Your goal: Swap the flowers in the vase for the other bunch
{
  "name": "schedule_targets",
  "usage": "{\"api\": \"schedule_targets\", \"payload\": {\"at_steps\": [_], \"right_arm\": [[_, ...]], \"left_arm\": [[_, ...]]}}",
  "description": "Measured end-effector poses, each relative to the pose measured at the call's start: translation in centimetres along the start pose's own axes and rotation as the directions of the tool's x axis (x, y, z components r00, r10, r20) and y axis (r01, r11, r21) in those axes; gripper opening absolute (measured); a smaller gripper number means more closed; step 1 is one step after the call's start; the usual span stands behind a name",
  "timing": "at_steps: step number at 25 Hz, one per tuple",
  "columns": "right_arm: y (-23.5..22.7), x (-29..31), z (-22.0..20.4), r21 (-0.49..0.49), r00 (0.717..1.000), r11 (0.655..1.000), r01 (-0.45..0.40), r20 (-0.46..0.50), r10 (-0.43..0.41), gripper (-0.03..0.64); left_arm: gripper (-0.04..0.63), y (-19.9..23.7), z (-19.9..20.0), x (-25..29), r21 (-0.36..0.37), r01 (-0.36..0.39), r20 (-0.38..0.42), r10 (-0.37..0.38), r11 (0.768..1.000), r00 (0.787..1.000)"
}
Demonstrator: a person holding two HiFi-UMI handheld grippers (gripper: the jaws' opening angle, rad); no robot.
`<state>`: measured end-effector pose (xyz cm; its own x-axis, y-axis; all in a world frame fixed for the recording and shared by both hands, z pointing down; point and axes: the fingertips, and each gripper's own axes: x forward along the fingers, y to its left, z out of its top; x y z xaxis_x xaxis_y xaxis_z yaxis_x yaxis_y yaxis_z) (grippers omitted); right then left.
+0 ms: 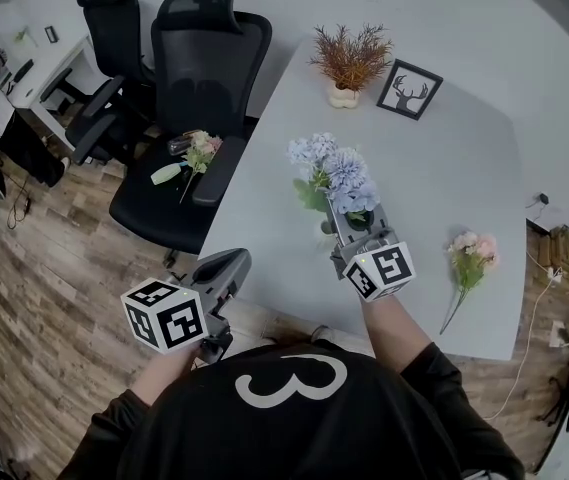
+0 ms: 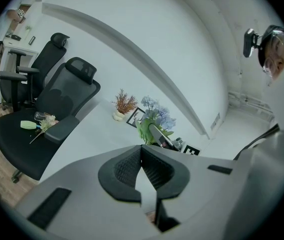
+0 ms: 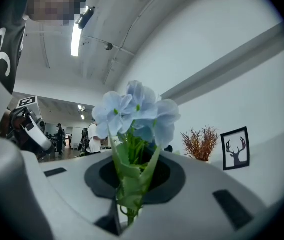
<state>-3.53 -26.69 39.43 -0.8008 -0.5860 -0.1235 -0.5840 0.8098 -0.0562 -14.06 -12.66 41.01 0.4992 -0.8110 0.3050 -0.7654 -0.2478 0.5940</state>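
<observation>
Table point(image 1: 444, 188): potted dried plant point(image 1: 349, 63) at the far end, framed picture point(image 1: 409, 89) just to its right; one flower bunch point(image 1: 469, 263) lying near the front right edge; second bunch point(image 1: 334, 173) over the middle, stems gripped in the right gripper point(image 1: 347, 218). Left of the table: office chair point(image 1: 199, 78) with a third bunch point(image 1: 192, 156) on its seat, another chair point(image 1: 109, 18) behind it.

Right gripper point(image 1: 354, 220) hides the blue flowers' point(image 1: 336, 168) stems
</observation>
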Motion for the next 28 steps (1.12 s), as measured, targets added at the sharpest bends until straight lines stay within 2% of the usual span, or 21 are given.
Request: {"api": "schedule_targets", "payload": {"at_steps": [10,19,24,28], "right_arm": [[-0.9,0.4,-1.8,0.024,0.996,0.998,0.052,-0.072,-0.05,0.08],[-1.0,0.0,-2.5,0.033,0.981,0.992,0.122,-0.156,-0.115,0.197],[-1.1,-0.8,-3.1,0.109,0.966,0.982,0.156,-0.223,-0.128,0.326],[-0.8,-2.2,-3.3,0.09,0.946,0.976,0.2,-0.277,-0.168,0.381]], "left_arm": [[0.011,0.5,0.6,-0.4,-0.003,0.022,-0.002,-0.022,1.0,1.0],[0.011,0.3,1.6,-1.1,0.032,0.082,-0.009,-0.081,0.996,0.997],[0.011,-0.1,1.7,-0.9,0.051,0.148,-0.028,-0.146,0.988,0.989],[0.011,-0.7,1.2,-0.8,0.061,0.195,-0.054,-0.191,0.979,0.98]]}}
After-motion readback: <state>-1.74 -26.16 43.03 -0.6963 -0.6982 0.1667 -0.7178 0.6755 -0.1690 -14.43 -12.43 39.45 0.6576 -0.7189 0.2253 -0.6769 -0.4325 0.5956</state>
